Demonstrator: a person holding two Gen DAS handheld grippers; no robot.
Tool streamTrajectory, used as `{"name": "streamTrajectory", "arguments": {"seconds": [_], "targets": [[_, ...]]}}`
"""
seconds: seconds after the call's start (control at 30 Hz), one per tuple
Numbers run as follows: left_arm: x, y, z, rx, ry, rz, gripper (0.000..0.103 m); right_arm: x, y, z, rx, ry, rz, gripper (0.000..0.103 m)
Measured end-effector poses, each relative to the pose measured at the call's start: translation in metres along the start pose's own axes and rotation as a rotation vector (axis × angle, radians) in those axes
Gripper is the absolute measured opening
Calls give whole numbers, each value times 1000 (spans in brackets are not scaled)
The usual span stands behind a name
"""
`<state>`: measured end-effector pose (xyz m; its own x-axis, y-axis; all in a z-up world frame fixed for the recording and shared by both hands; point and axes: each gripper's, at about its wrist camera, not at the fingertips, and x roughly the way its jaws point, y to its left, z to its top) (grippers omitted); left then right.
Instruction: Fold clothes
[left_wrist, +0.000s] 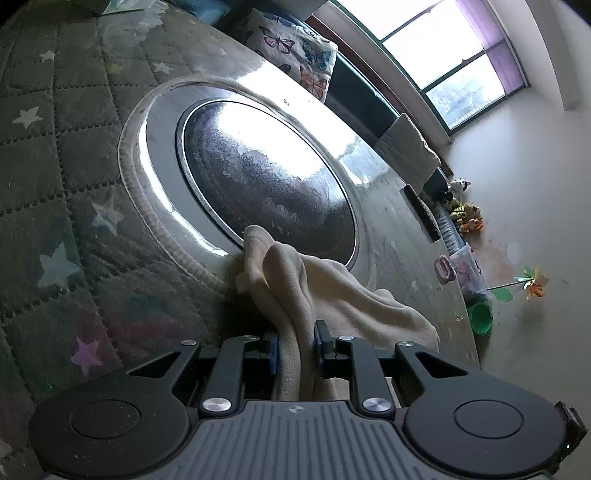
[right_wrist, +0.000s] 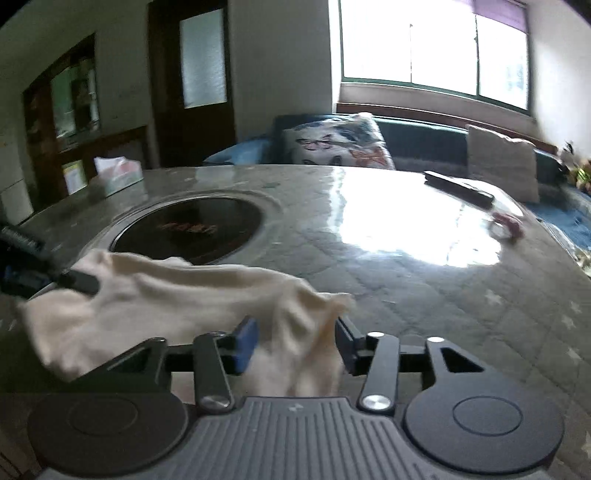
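Note:
A cream cloth (left_wrist: 295, 280) lies bunched on the table's quilted star cover (left_wrist: 74, 147), next to the round black inset hob (left_wrist: 266, 177). My left gripper (left_wrist: 297, 343) is shut on a gathered fold of it, blue pads pressing both sides. In the right wrist view the same cloth (right_wrist: 166, 295) stretches from the left edge toward my right gripper (right_wrist: 297, 339). Its jaws stand apart with a loose corner of cloth between them, and the pads are not pressing it. A black finger (right_wrist: 79, 281) of the left gripper shows on the cloth's far left end.
On the table (right_wrist: 406, 280) sit a tissue box (right_wrist: 118, 175), a black remote (right_wrist: 458, 188) and a pink object (right_wrist: 508, 225). A sofa with a butterfly pillow (right_wrist: 340, 144) runs behind it under the window. Toys and a green cup (left_wrist: 480, 317) lie on the floor.

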<state>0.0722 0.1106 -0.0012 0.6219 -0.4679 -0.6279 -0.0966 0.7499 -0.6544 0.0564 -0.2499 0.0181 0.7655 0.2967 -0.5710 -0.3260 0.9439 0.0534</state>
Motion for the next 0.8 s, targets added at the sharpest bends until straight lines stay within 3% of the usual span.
{"name": "streamTrajectory", "arguments": {"seconds": [0.37, 0.63, 0.8], "targets": [[2, -3, 0, 10, 1, 10, 21, 14, -36, -4, 251, 44, 116, 48], [2, -5, 0, 22, -2, 22, 21, 14, -39, -3, 270, 58, 133, 48], [1, -9, -1, 53, -5, 44, 20, 17, -33, -3, 281, 67, 156, 23]]}}
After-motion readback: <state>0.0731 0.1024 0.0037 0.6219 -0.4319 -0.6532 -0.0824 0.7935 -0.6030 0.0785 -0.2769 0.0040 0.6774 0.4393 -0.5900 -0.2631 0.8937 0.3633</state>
